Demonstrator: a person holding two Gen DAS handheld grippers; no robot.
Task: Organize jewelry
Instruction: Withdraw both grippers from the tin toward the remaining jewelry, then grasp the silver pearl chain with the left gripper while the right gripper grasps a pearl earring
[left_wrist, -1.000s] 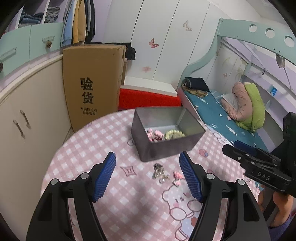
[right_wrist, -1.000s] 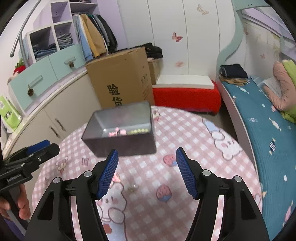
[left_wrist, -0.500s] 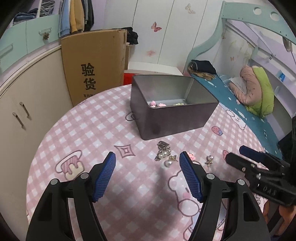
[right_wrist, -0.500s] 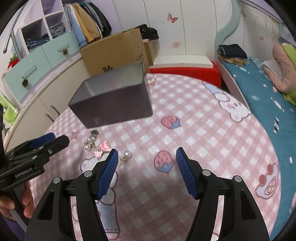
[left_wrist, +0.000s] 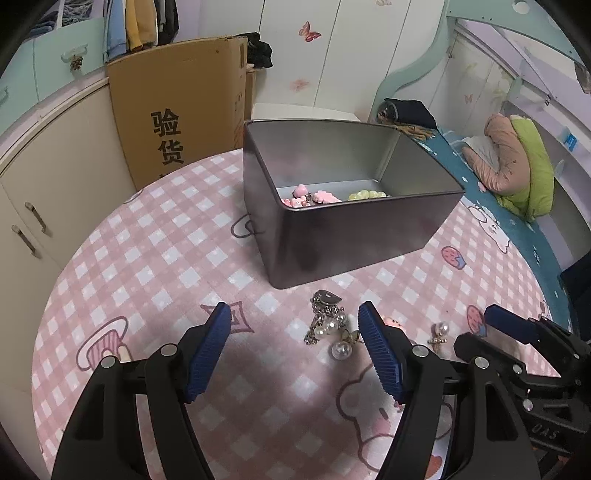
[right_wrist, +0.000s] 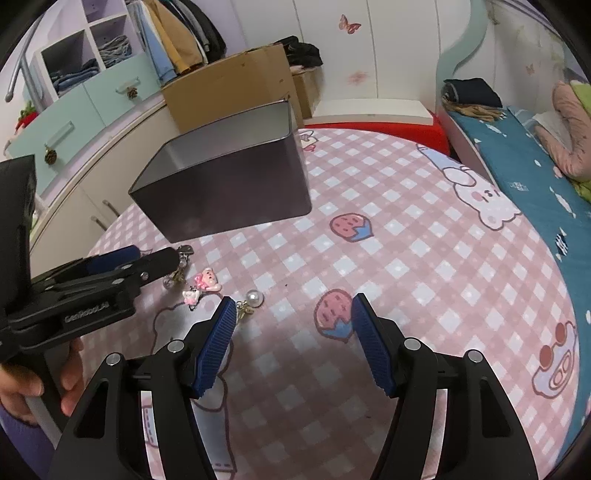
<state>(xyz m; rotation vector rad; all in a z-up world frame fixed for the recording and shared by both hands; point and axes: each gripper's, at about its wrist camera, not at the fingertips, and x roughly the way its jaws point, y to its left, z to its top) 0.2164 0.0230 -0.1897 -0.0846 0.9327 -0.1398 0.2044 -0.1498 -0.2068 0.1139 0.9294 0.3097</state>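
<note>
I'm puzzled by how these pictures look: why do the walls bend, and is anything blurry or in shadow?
Left wrist view: the fisheye lens bows the cupboards and darkens the corners; the metal tin and pearl jewelry look sharp; soft shadow lies on the tablecloth under the tool. Right wrist view: same bending; the tin's near wall looks slightly soft.

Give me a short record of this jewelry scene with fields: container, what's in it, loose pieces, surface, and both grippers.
container: open metal tin, upright on the table
inside tin: pink charms and a yellow-green bead piece
loose pieces: pearl and metal cluster in front of the tin; pearl earring; two pink charms
surface: pink checked tablecloth with cartoon prints
left hand-held gripper: open, empty, above the pearl cluster
right hand-held gripper: open, empty, beside the pearl earring
</note>
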